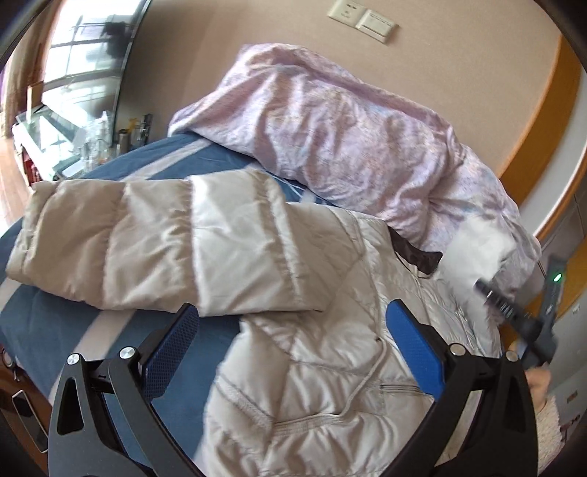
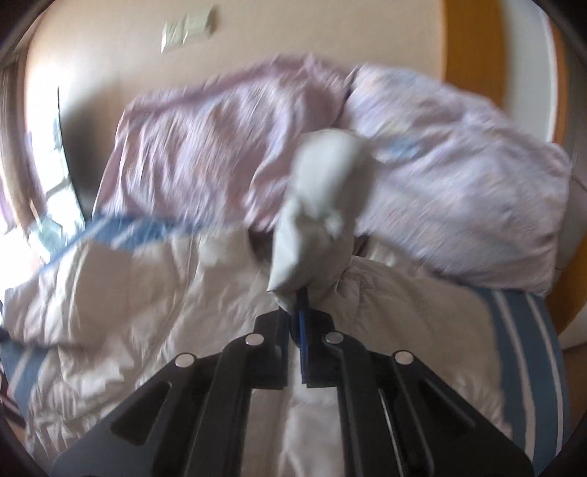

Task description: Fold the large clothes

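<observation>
The padded jacket (image 1: 293, 293) lies spread on the bed (image 1: 55, 323), with its body towards the cameras. One sleeve (image 1: 146, 238) is already laid across, flat over the upper part of the jacket. So I judge that the folding is at an early stage: one sleeve is in, and the other side and the body are not yet folded.

The right gripper (image 2: 299, 304) has its fingers pressed together on a bunched piece of the jacket's pale fabric (image 2: 319, 205). The fabric stands up from the blue pads, above the rest of the jacket. This picture is much blurred, so it is probably the second sleeve or its cuff, but I cannot say for sure. The left gripper (image 1: 290, 348) hangs over the lower body of the jacket with its fingers wide apart and nothing between them.

The bed has a blue cover with pale stripes. A crumpled pink duvet (image 1: 348, 139) is heaped at the far side, touching the jacket's shoulder area. Behind it is a beige wall with a switch plate (image 1: 363, 20) and a wooden frame on the right. At the left there is a bright window (image 1: 88, 47) and a glass-topped table (image 1: 47, 132) with small things on it.
</observation>
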